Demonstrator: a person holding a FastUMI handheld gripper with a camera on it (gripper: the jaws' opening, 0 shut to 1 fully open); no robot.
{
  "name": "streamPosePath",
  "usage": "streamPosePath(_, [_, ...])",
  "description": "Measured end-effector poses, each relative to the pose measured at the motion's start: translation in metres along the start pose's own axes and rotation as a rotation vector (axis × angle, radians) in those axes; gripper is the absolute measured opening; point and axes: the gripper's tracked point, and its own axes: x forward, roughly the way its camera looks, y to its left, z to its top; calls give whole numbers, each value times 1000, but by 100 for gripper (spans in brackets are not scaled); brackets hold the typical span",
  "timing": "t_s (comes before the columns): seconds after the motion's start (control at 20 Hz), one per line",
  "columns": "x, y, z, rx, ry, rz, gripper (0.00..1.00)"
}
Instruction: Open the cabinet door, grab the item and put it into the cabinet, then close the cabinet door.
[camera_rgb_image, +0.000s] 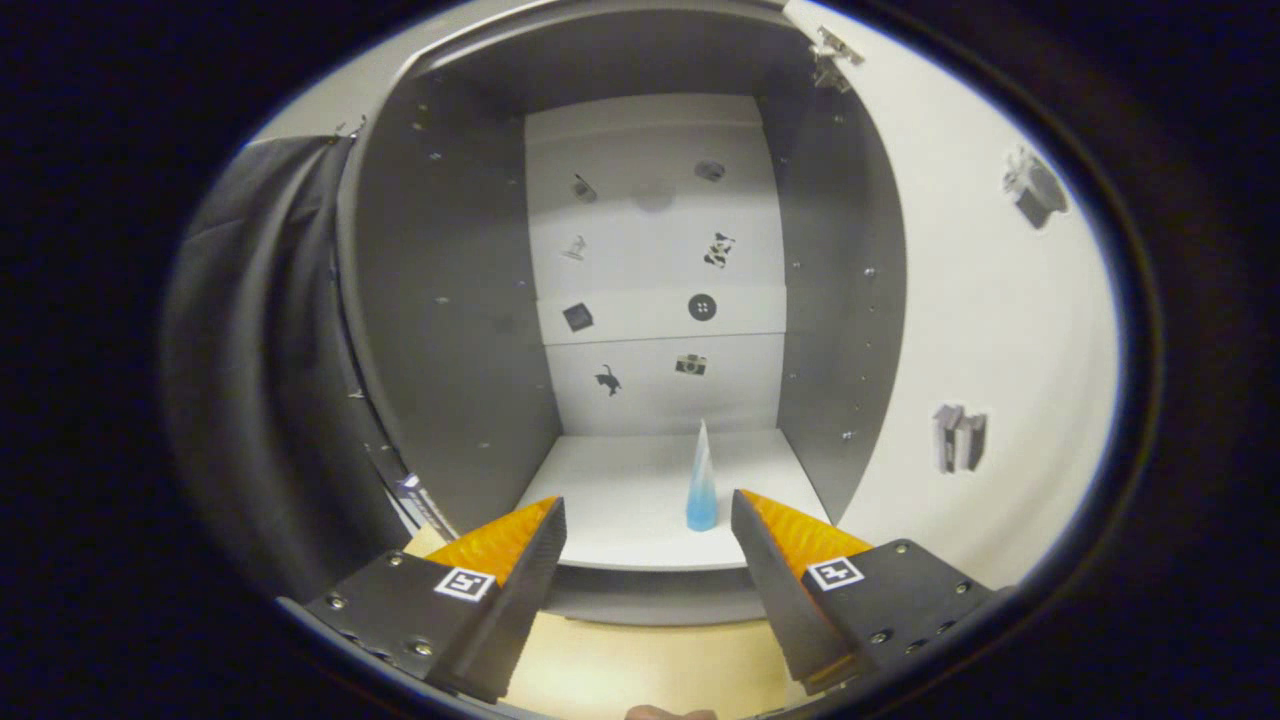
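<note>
So the cabinet (640, 300) is wide open right in front of the tool (648, 520); the cabinet door (980, 330) is swung out to the right with its pale inner face showing, a hinge (835, 55) visible up at its top corner and a couple of small picture stickers on it. The item, a little blue cone (701, 480) (clear-ish toward the tip, deeper blue at the base), stands upright on the cabinet's white bottom shelf (600, 500), near the front edge and a bit right of centre; it sits just ahead of the tool's fingers, closer to the right one, touching neither. The tool's fingers are spread apart with nothing between them; they hang just outside the cabinet's front lip, over the light wooden desk (620, 670). The back panel (655, 270) is white with small dark stickers scattered over it; the side walls are grey with rows of peg holes.
</note>
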Motion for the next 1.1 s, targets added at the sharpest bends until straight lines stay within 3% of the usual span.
streamPosePath(0.2, [-63, 13, -4, 35, -39, 24, 97])
streamPosePath(0.4, [-120, 13, -9, 81, -81, -19, 98])
streamPosePath(0.9, [-265, -32, -59, 77, -111, -237, 97])
streamPosePath(1.1, [-306, -91, -84, 83, -83, -416, 98])
